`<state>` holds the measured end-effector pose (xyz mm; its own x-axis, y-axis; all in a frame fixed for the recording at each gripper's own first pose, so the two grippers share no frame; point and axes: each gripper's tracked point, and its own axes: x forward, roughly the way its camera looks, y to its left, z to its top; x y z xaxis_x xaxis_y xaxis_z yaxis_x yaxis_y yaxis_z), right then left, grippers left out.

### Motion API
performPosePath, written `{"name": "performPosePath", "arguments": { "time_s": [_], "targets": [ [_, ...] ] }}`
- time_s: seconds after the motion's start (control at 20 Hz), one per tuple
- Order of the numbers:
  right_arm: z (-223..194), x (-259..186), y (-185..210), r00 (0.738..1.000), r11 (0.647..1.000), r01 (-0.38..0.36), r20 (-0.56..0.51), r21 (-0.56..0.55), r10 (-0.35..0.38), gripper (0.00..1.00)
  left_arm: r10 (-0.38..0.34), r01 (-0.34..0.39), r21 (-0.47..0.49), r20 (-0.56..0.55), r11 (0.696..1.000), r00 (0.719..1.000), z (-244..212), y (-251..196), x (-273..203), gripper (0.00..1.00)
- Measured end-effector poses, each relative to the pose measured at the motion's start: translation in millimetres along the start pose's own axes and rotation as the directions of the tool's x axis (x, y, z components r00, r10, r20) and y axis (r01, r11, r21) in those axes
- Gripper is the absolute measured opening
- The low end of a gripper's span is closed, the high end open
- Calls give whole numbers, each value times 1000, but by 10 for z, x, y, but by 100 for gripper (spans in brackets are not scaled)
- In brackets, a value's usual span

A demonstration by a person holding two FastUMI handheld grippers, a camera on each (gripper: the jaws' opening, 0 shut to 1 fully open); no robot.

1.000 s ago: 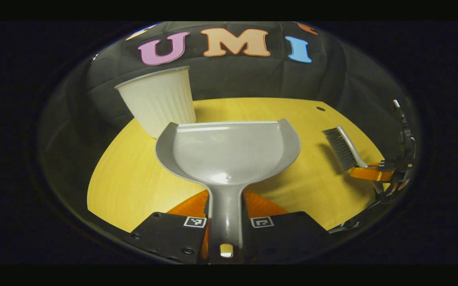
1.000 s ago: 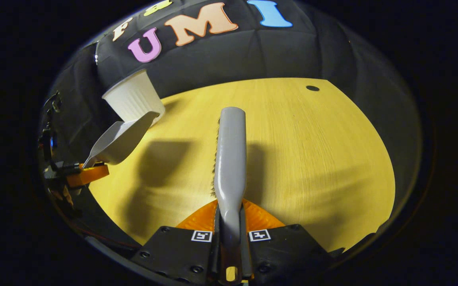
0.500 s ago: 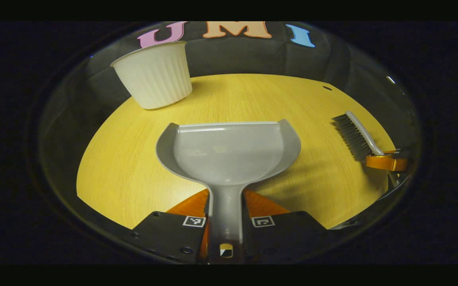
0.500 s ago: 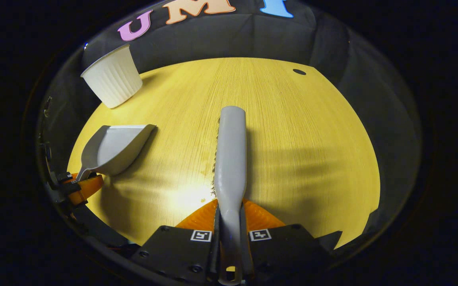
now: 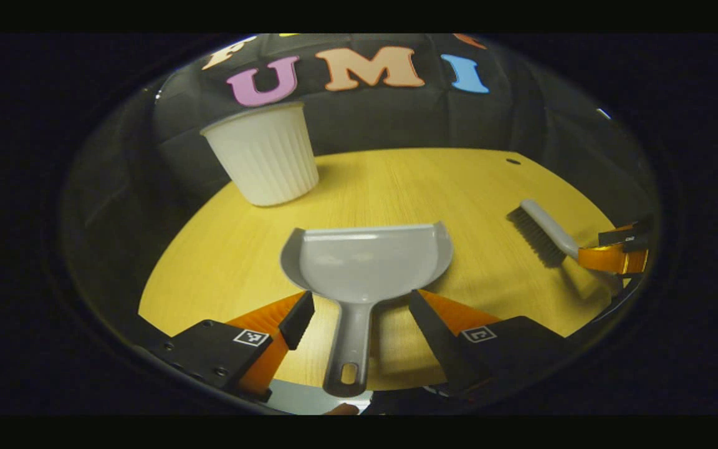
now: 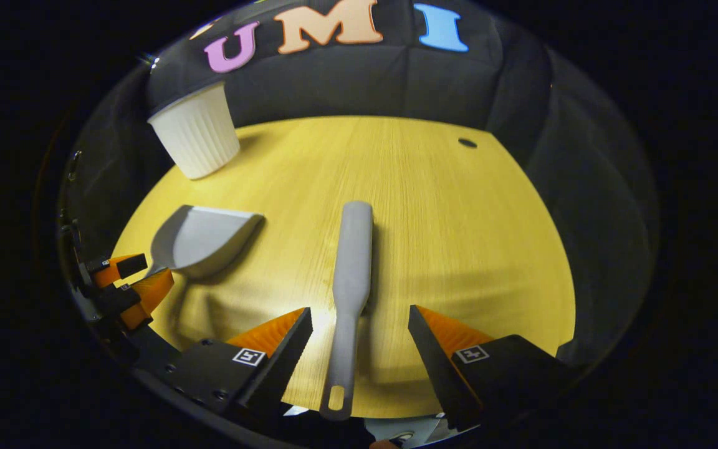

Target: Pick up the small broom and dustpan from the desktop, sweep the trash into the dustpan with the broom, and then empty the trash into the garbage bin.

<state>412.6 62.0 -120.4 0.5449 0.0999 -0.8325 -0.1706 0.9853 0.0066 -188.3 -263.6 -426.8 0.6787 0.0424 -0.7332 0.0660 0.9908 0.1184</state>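
Lying flat on the yellow desktop (image 5: 396,181), the grey dustpan (image 5: 368,262) sits just ahead of the left gripper (image 5: 359,312) in the left gripper view, w/ its handle running back toward the camera between the two fingers. Jaws are spread wide; neither finger touches the handle, gap on both sides. Pan mouth faces the far side. White ribbed garbage bin (image 5: 264,154) stands upright far left, near the desk's far edge, well apart from the pan. On the right, the small broom (image 5: 543,227) lies on the desk, bristles facing left, and the right gripper (image 5: 621,249) sits at its handle end by the right edge; its orange fingers look parted there, though it's small.

Right gripper view: broom (image 6: 351,293) lies on the desktop (image 6: 471,237) straight ahead, head far, handle near, running back between the fingers of the right gripper (image 6: 359,340). Jaws wide apart, clear of the handle on both sides. Dustpan (image 6: 206,240) rests flat to the left, mouth toward the right/far side. Left gripper (image 6: 131,280) is just behind its handle at the left edge, orange fingers apart. Bin (image 6: 194,137) stands far left, beyond the pan. A small dark hole (image 6: 467,143) marks the far right of the desk.
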Motion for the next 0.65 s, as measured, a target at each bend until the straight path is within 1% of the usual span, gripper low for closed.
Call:
{"name": "performPosePath", "arguments": {
  "time_s": [0.05, 0.1, 0.15, 0.2, 0.25, 0.3, 0.35, 0.4, 0.45, 0.5, 0.55, 0.6, 0.65],
  "targets": [
    [250, -152, 34, 994, 1000, -26, 107, -1, 26, 94, 41, -40, -11, 87, 999, 995, 261, 30, -170, 96],
    [515, -327, 80, 975, 999, -52, 216, 1, 50, 94, 64, -61, -20, 184, 998, 981, 580, 42, -328, 95],
    [783, -498, 134, 945, 997, -74, 320, -1, 70, 94, 72, -68, -25, 269, 997, 960, 889, 21, -506, 95],
    [1020, -647, 185, 914, 996, -88, 398, -6, 83, 94, 62, -57, -26, 332, 998, 941, 1144, -51, -648, 94],
    [1226, -762, 235, 886, 995, -96, 456, -7, 89, 93, 37, -31, -21, 382, 999, 924, 1356, -151, -789, 94],
    [1400, -842, 282, 863, 995, -102, 498, -3, 90, 93, -1, 7, -13, 416, 1000, 909, 1534, -284, -887, 93],
    [1426, -980, 334, 843, 995, -102, 532, 6, 83, 93, -33, 39, -3, 444, 999, 895, 1698, -380, -954, 93],
    [1494, -1191, 286, 825, 995, -99, 562, 25, 68, 93, -60, 62, 11, 470, 998, 881, 1821, -459, -997, 93],
    [1717, -1327, 279, 807, 994, -98, 588, 44, 53, 93, -78, 79, 18, 503, 997, 861, 1951, -479, -1029, 93],
    [1806, -1378, 286, 793, 994, -88, 608, 63, 32, 93, -99, 100, 26, 522, 995, 847, 2050, -520, -1042, 93],
    [1842, -1385, 262, 783, 994, -76, 622, 72, 15, 93, -120, 121, 33, 529, 992, 840, 2039, -527, -1049, 93],
    [1883, -1422, 233, 768, 995, -56, 641, 79, -8, 93, -137, 135, 42, 545, 990, 827, 2096, -542, -1061, 93],
    [1920, -1451, 211, 756, 995, -36, 654, 92, -33, 93, -139, 137, 45, 555, 989, 820, 2160, -495, -1054, 93]
  ]
}}
